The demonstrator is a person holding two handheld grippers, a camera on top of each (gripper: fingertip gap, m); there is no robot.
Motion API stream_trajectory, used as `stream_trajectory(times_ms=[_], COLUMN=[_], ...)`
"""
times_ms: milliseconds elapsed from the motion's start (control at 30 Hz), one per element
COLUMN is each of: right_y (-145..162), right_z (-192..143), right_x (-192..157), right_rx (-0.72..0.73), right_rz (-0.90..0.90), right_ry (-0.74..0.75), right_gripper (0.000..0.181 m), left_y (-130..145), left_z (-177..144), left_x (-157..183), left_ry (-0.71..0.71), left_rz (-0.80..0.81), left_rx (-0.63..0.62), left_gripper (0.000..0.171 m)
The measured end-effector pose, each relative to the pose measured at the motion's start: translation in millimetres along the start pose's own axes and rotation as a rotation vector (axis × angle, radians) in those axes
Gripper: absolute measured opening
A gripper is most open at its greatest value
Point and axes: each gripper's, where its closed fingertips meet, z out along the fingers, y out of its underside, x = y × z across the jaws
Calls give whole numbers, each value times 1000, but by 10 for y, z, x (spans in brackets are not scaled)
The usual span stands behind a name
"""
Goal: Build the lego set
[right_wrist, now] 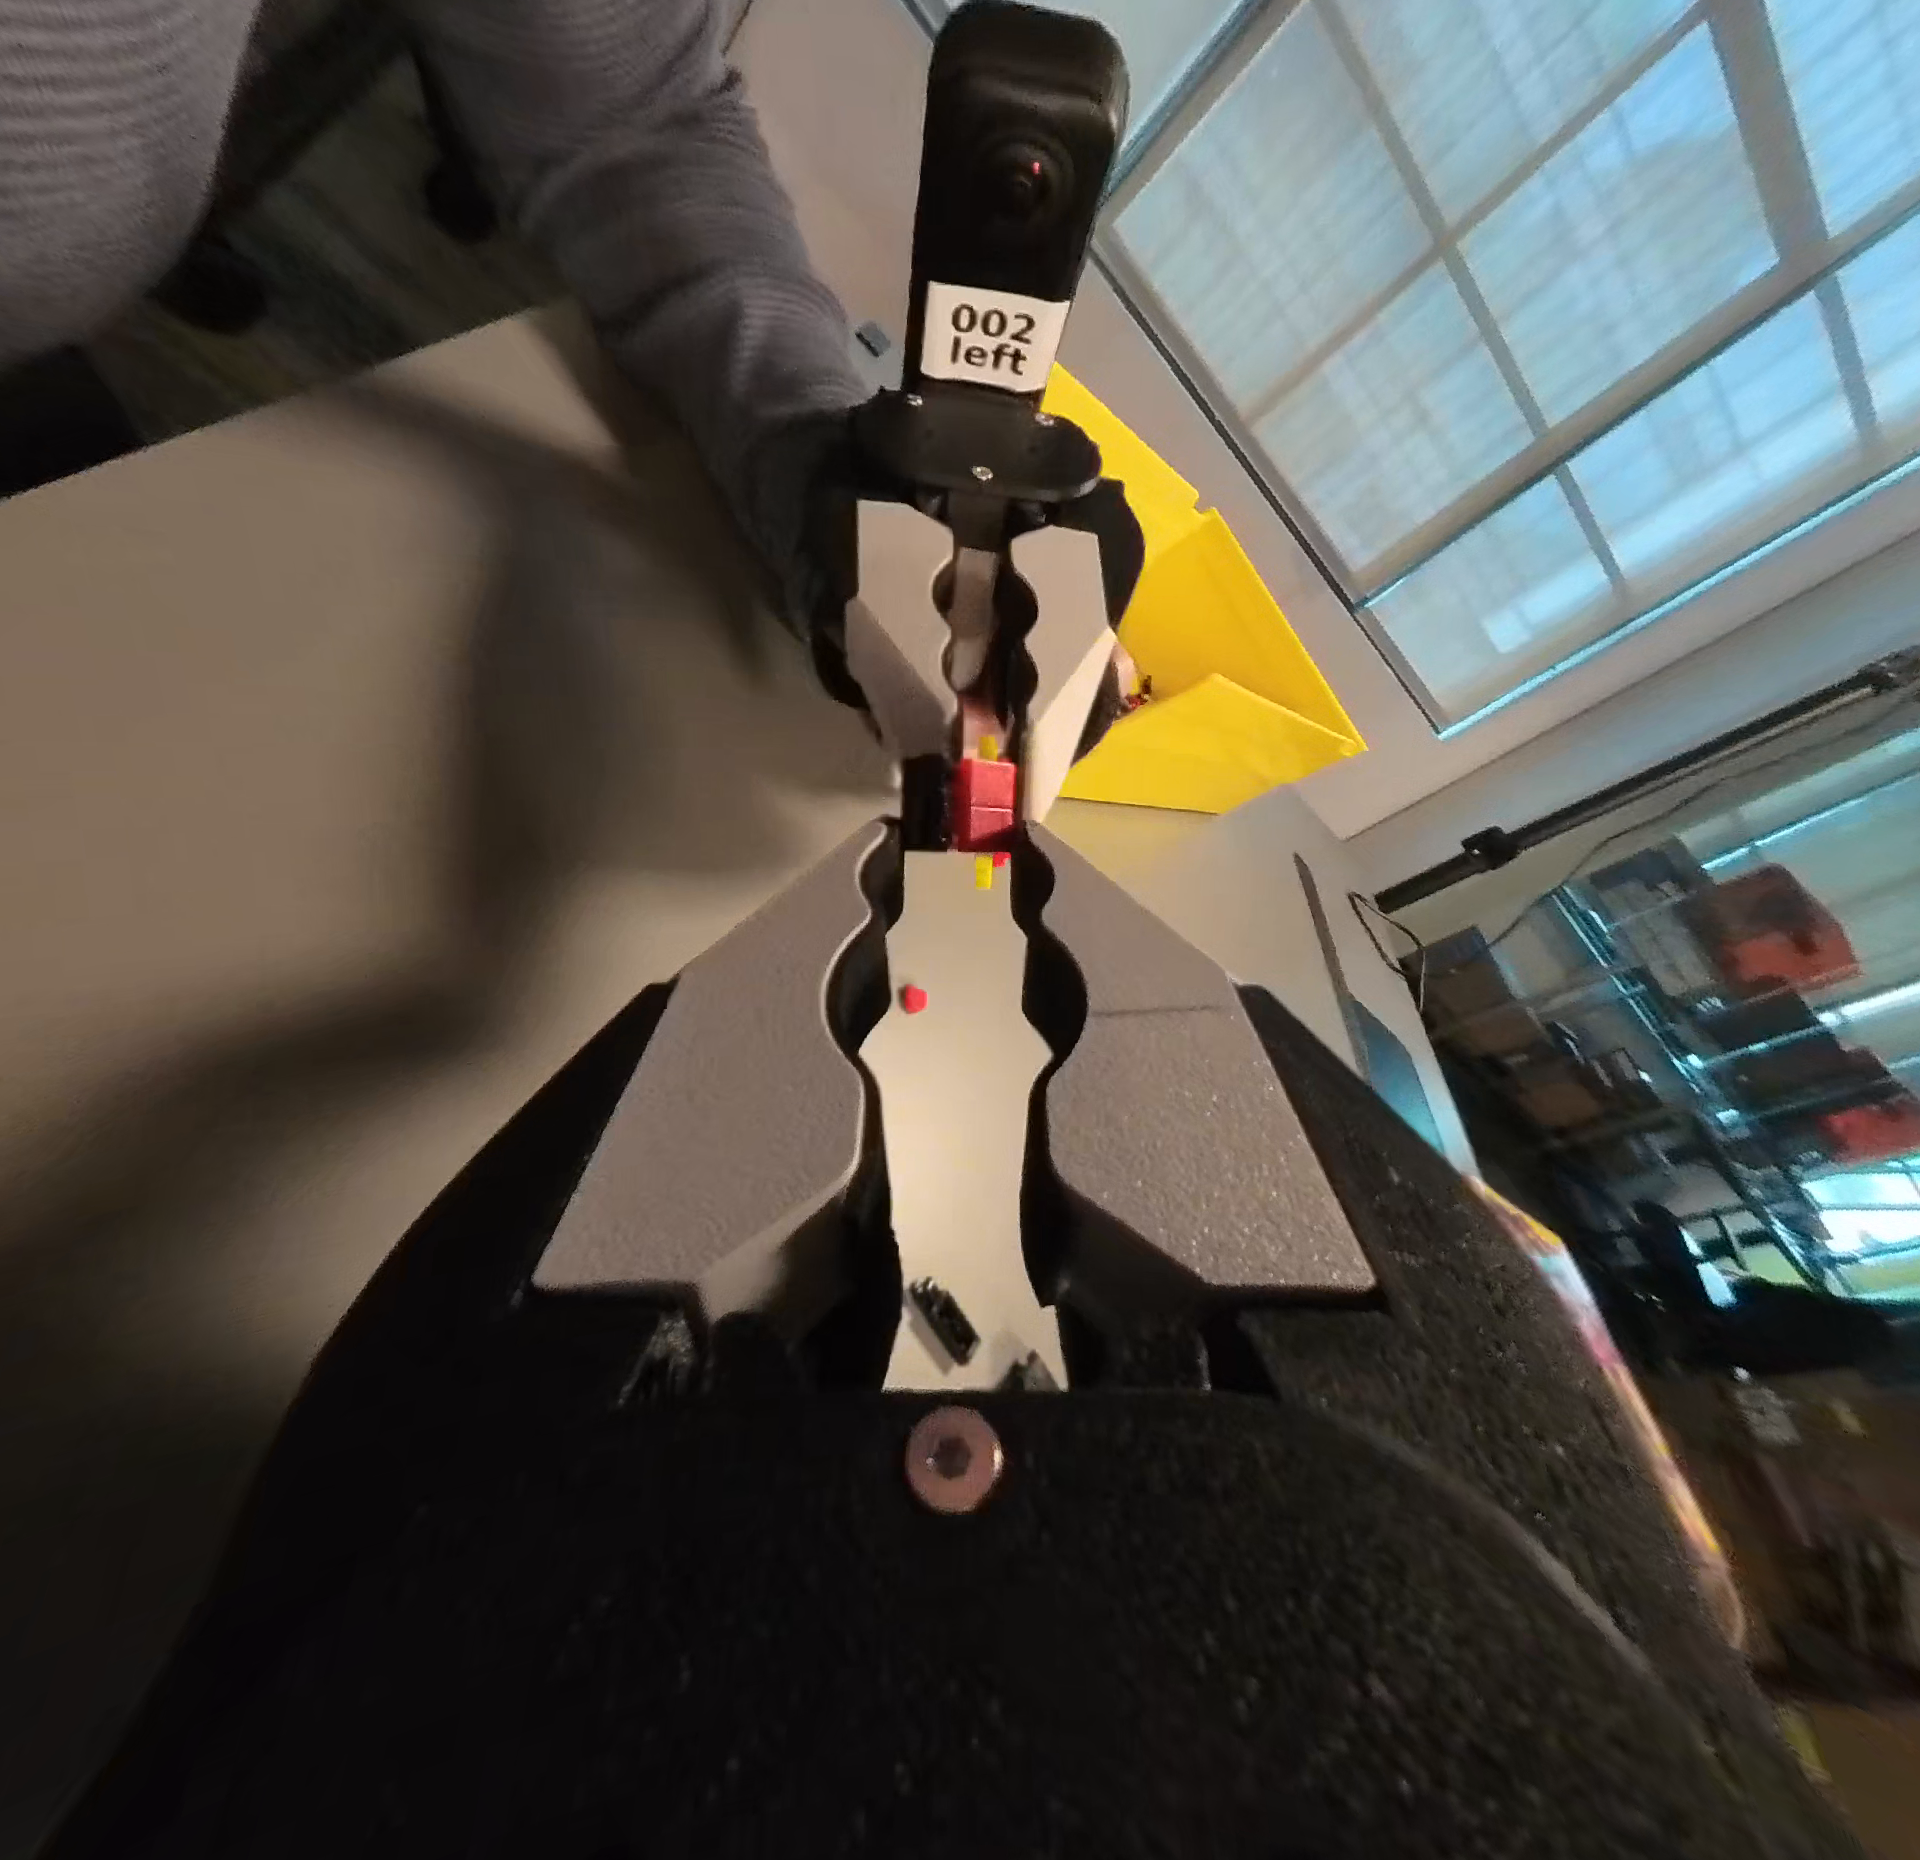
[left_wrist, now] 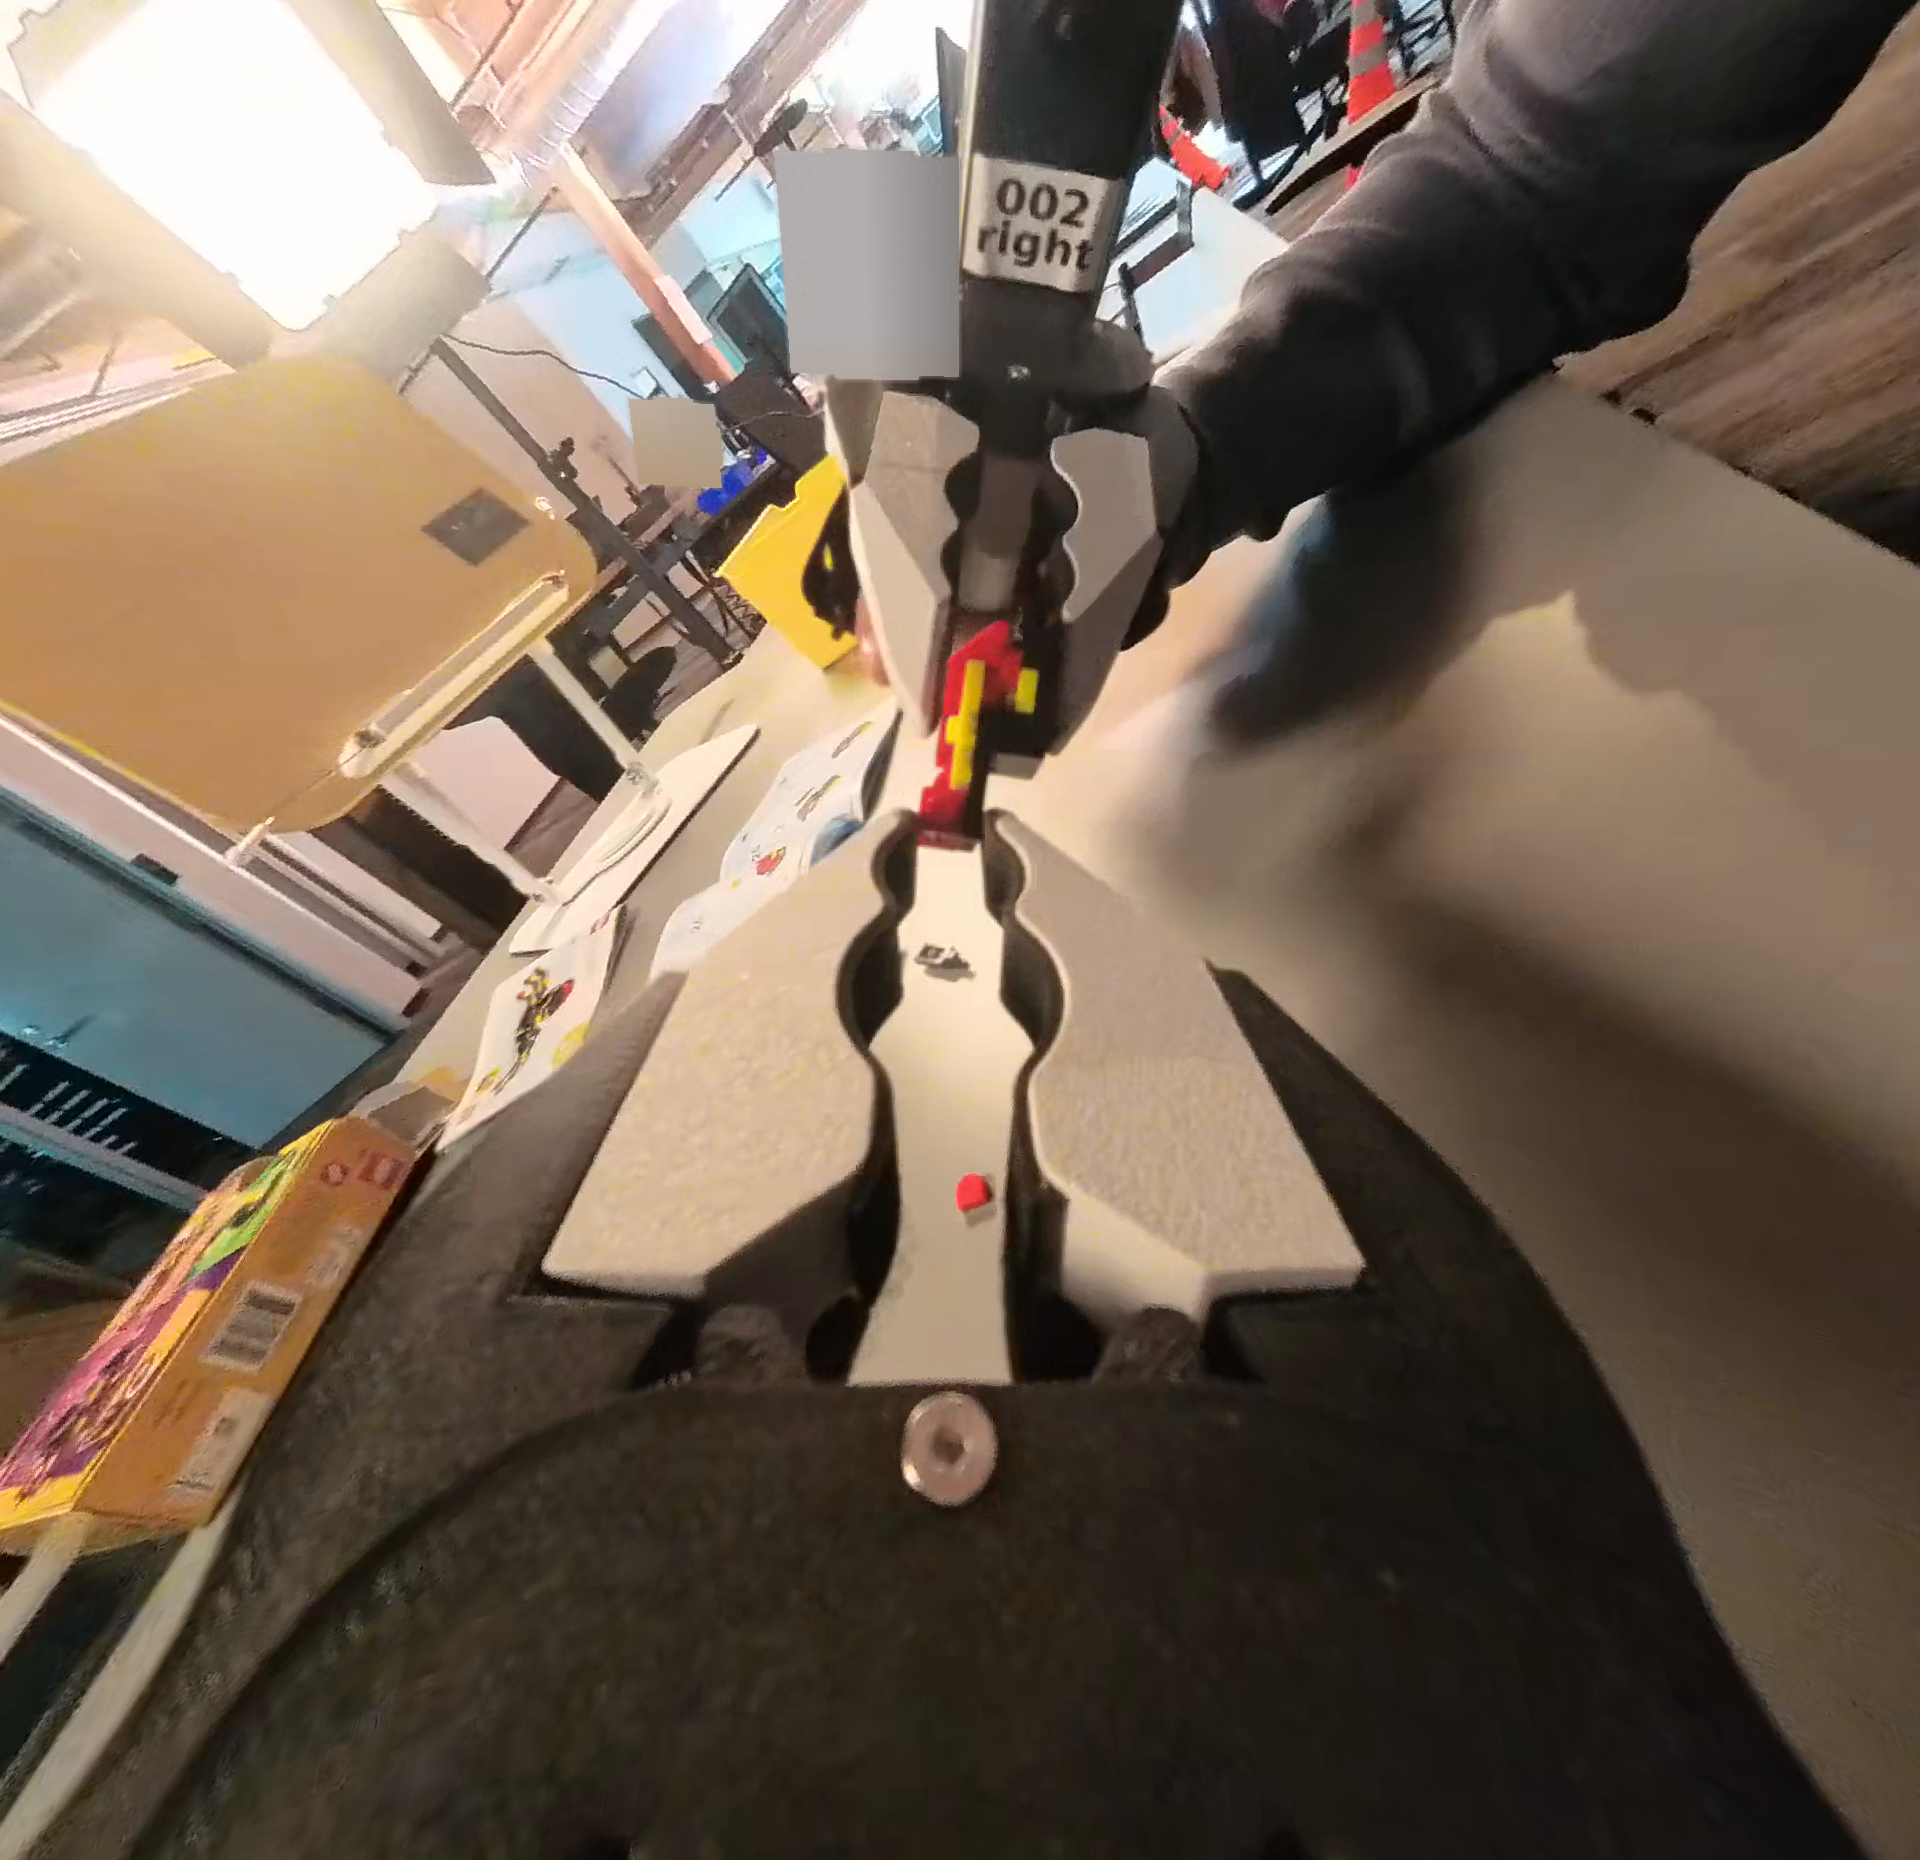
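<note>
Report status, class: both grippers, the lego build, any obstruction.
Left gripper and right gripper both shut on the red-and-yellow lego assembly, tip to tip above the table. One loose red piece lies beneath. Nothing in the way.

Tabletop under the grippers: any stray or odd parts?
Yes. A small red brick lies loose on the white table, apart from the red-and-yellow lego assembly; small black pieces are scattered too.

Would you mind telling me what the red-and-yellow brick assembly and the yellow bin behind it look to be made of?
The red-and-yellow brick assembly looks like hard moulded plastic: saturated colour, crisp studded edges, slight gloss. The yellow bin seems smooth rigid plastic too, with flat, evenly coloured walls, though folded card can't be excluded.
</note>
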Motion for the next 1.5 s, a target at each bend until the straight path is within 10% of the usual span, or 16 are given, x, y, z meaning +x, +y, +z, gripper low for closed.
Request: stream_trajectory(times_ms=[167, 400, 667, 967, 1333, 1500], right_y=[228, 610, 822, 646, 406, 703], right_z=[13, 71, 197, 224, 246, 231], right_x=[45, 92, 241, 172, 32, -103], right_rx=[-94, -359, -666, -413, -225, -313], right_rz=[17, -64, -319, -292, -330, 59], right_ry=[19, 85, 284, 272, 214, 17], right_gripper=[18, 37, 25, 18, 18, 20], left_y=[15, 503, 457, 254, 243, 461], left_z=[-22, -46, -25, 45, 55, -191], left_x=[-37, -280, -263, -172, -17, -206], left_ry=[-22, -248, -290, -230, -167, -233], left_rz=[40, 420, 469, 249, 592, 811], left_rx=[-33, -505, -548, -362, -308, -501], left_gripper=[9, 9, 9, 48, 19, 20])
